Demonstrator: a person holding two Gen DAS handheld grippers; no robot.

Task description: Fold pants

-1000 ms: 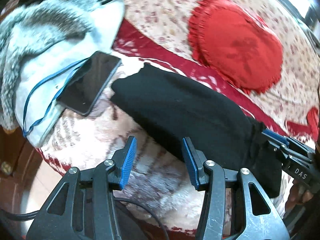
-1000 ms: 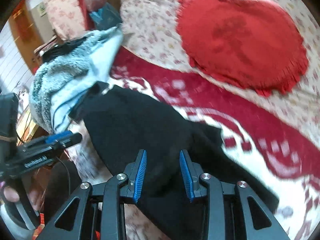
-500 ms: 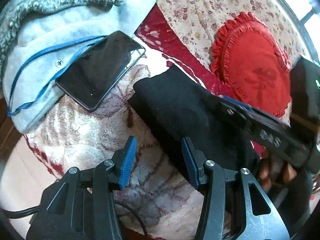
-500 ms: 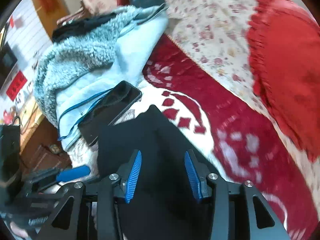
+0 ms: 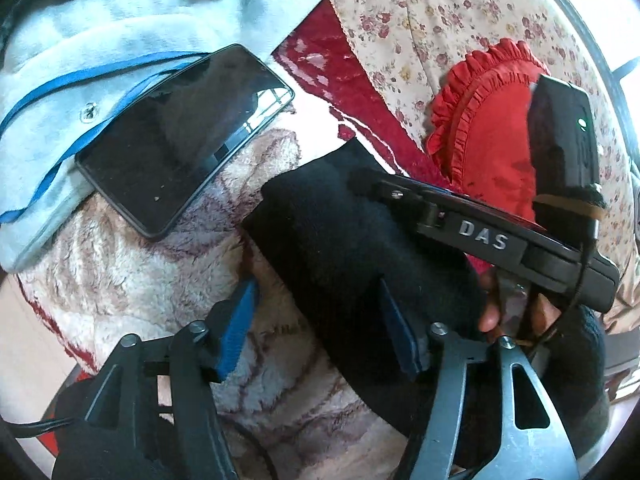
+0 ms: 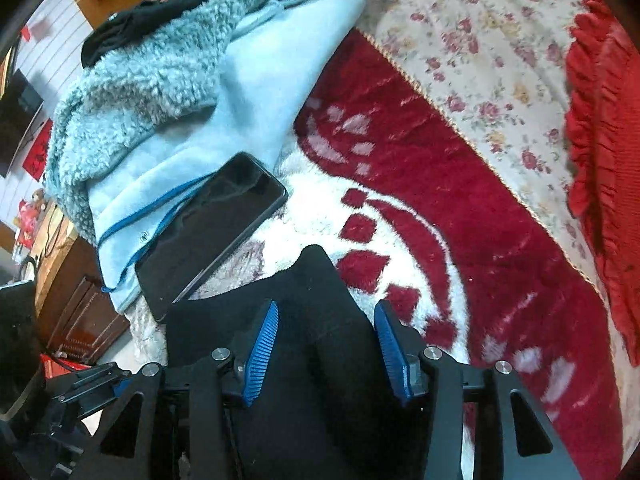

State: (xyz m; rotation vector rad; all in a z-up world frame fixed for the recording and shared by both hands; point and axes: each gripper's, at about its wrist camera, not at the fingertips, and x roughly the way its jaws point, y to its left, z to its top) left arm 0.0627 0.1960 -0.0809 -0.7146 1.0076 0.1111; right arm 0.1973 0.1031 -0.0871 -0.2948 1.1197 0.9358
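Note:
The black pants [image 5: 340, 240] lie folded into a thick band on the red and white fleece blanket [image 5: 132, 280]. My left gripper [image 5: 316, 332] is open at the band's near edge, its right finger over the cloth and its left finger over the blanket. My right gripper [image 6: 326, 344] is open and hovers over the folded end of the pants [image 6: 312, 300], with cloth between and under its fingers. The right gripper also shows in the left wrist view [image 5: 480, 236], lying across the pants.
A black phone [image 5: 180, 140] lies just left of the pants, half on a light blue fleece garment [image 5: 100, 40] with a blue cord. A red frilled cushion [image 5: 488, 128] sits behind on the floral sheet [image 6: 480, 60]. The bed edge is at the left.
My right gripper has slid along the pants toward their folded end near the phone. My left gripper has moved in closer to the band's edge. Both stayed open.

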